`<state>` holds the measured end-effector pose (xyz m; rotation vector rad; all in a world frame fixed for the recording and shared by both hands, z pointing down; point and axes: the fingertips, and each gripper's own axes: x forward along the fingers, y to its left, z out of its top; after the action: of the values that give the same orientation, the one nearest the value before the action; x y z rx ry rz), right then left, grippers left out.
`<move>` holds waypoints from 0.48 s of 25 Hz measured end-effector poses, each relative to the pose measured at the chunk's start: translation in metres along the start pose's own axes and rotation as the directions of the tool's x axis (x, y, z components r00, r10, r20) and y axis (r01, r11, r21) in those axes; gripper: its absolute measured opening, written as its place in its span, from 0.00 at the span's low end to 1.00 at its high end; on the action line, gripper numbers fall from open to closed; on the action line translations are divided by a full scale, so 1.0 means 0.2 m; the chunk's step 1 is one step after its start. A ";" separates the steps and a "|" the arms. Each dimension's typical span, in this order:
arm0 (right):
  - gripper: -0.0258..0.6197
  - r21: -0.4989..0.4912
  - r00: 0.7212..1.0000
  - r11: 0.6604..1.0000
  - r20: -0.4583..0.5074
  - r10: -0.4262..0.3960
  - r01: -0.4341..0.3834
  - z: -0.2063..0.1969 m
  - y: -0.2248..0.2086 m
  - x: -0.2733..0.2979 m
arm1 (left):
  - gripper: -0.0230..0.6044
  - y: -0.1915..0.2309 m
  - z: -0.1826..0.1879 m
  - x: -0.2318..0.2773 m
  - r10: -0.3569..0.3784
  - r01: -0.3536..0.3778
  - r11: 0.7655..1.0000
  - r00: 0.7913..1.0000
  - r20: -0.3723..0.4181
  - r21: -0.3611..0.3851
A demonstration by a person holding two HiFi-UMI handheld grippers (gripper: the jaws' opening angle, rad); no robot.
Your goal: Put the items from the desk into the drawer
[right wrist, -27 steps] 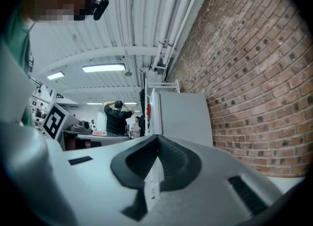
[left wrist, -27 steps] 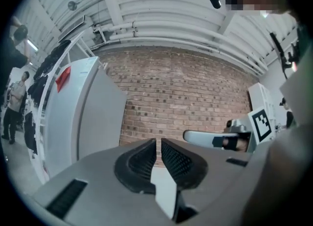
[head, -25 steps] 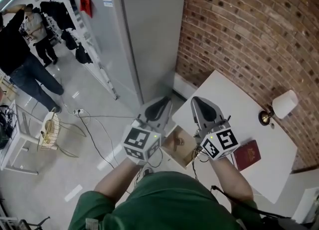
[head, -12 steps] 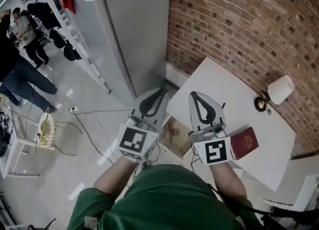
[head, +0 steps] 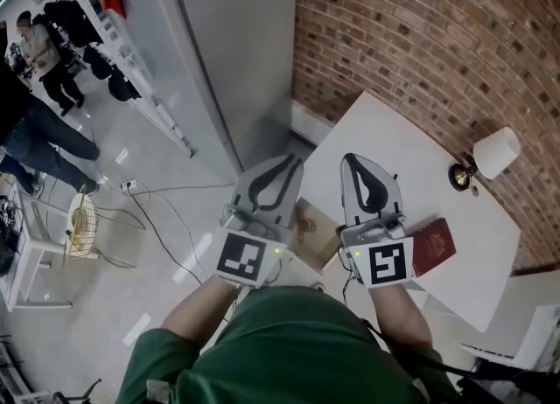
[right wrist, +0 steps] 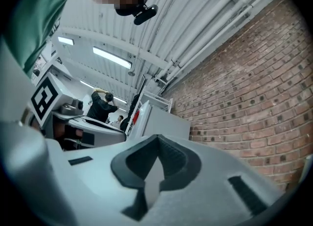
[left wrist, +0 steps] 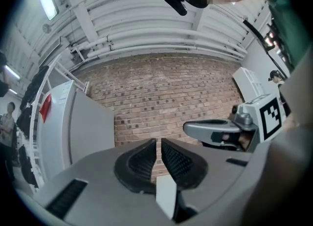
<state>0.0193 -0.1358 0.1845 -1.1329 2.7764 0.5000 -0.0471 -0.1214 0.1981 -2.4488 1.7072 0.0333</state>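
An open wooden drawer (head: 318, 240) shows its brown inside at the near left edge of the white desk (head: 411, 175). A dark red booklet (head: 437, 245) lies on the desk, with one end hidden behind the right gripper's marker cube. My left gripper (head: 291, 160) hangs shut and empty above the drawer's left side. My right gripper (head: 351, 160) is held shut and empty over the desk edge beside the drawer. In both gripper views the jaws point up at the brick wall, the left gripper (left wrist: 158, 143) with only a hairline gap and the right gripper (right wrist: 157, 138) fully closed.
A white-shaded lamp (head: 496, 152) with a brass base stands at the desk's far right by the brick wall (head: 437, 35). A tall grey cabinet (head: 232, 52) stands left of the desk. Cables (head: 166, 219) and a wire basket (head: 81, 227) lie on the floor; people (head: 31, 122) stand far left.
The view has swung so the desk sits slightly differently. Both grippers stay shut and side by side; the right one has drawn back, its cube now covering part of the red booklet.
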 end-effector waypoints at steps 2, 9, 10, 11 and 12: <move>0.04 -0.019 1.000 1.000 0.013 -0.004 0.004 0.00 -0.01 0.01 | 0.09 0.01 0.00 0.00 0.001 -0.001 1.000 1.000 0.000 -0.003; 0.04 0.006 1.000 1.000 -0.024 -0.007 0.007 -0.03 -0.01 0.02 | 0.09 0.01 -0.01 0.01 0.001 -0.001 1.000 1.000 0.002 -0.007; 0.04 0.006 1.000 1.000 -0.028 -0.007 0.007 -0.04 -0.02 0.03 | 0.09 0.02 -0.01 0.01 0.002 -0.002 1.000 1.000 0.001 -0.010; 0.04 0.005 1.000 1.000 -0.029 -0.007 0.007 -0.04 -0.02 0.03 | 0.09 0.02 -0.01 0.01 0.003 -0.003 1.000 1.000 0.002 -0.011; 0.04 0.002 1.000 1.000 -0.027 -0.006 0.006 -0.04 -0.02 0.03 | 0.09 0.02 -0.01 0.01 0.005 -0.005 1.000 1.000 0.002 -0.011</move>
<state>0.0176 -0.1450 0.1887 -1.1557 2.7950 0.4841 -0.0505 -0.1255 0.1989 -2.4515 1.7164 0.0458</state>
